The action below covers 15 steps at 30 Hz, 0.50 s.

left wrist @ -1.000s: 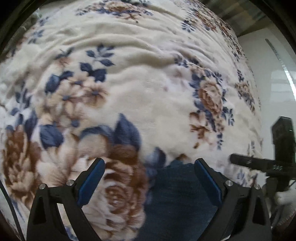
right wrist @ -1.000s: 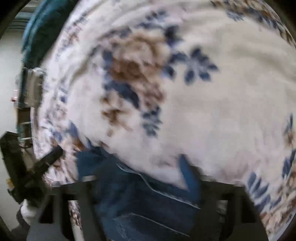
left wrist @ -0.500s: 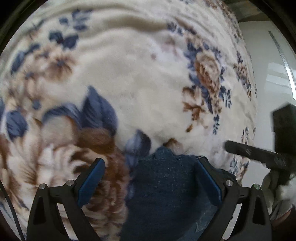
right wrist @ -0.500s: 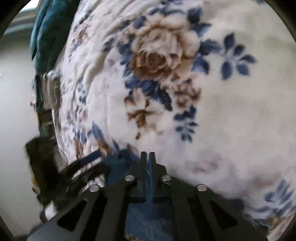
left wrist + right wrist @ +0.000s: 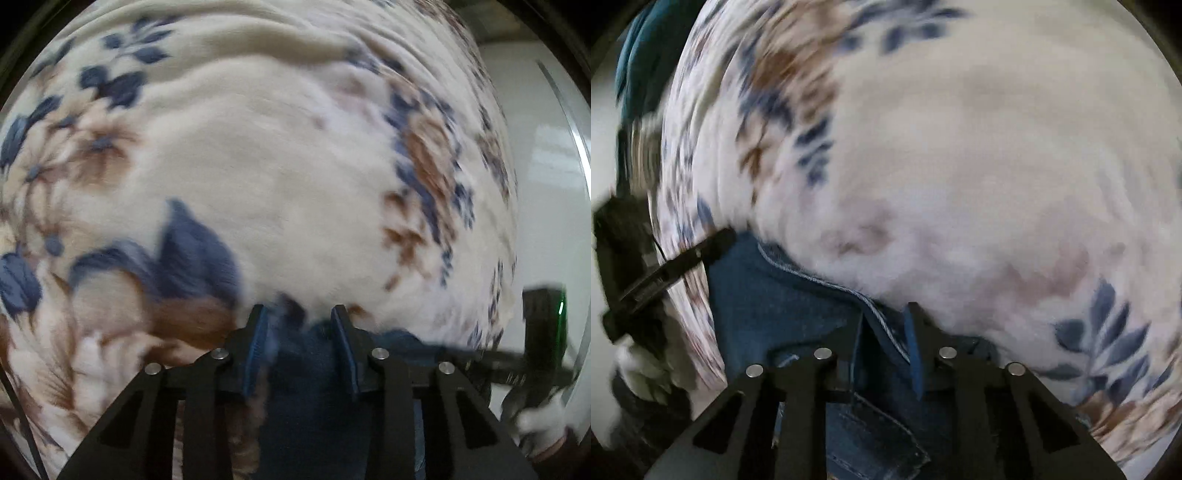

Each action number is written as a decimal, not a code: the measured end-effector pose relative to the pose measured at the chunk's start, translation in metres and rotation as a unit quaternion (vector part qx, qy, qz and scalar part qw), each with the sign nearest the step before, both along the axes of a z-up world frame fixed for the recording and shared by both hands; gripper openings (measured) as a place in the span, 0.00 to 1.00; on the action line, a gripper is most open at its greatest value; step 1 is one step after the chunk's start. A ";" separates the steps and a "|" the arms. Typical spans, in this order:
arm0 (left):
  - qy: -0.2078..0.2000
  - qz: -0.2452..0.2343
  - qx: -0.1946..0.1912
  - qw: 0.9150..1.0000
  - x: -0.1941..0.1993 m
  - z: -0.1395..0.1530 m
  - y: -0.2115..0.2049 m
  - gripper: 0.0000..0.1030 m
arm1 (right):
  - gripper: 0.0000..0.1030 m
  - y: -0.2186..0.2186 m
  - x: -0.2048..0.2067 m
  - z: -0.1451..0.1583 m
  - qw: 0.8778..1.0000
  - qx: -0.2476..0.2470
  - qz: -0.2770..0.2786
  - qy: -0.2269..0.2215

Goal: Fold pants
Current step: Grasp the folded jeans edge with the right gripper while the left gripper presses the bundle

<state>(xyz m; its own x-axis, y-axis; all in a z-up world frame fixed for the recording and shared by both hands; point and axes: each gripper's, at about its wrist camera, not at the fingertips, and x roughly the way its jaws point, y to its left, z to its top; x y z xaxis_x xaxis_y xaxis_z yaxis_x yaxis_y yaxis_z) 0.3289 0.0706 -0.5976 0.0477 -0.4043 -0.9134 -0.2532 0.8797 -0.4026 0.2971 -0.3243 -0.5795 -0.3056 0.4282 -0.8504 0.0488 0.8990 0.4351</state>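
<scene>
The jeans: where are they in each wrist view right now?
The jeans sit at the bottom centre of the left wrist view, between the left gripper fingers; in the right wrist view they fill the lower left on the floral blanket, running between the right gripper fingers.

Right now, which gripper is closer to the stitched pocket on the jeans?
Right. The right gripper sits directly over the pocket; the left gripper is off at the far edge of the jeans.

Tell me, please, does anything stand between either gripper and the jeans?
Nothing visible does: the left gripper and the right gripper each have the jeans directly between their fingers on the floral blanket.
</scene>
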 end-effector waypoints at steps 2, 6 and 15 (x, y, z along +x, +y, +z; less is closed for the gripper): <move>0.004 0.025 -0.003 1.000 0.003 0.004 0.012 0.29 | 0.22 0.002 -0.005 -0.001 1.000 -0.007 0.015 -0.003; -0.019 0.023 0.000 1.000 0.003 0.035 0.016 0.57 | 0.30 -0.005 -0.003 0.021 1.000 -0.005 0.002 -0.024; -0.061 -0.053 0.043 0.996 0.001 0.055 -0.035 0.72 | 0.81 0.046 0.007 0.052 0.993 0.036 0.028 -0.111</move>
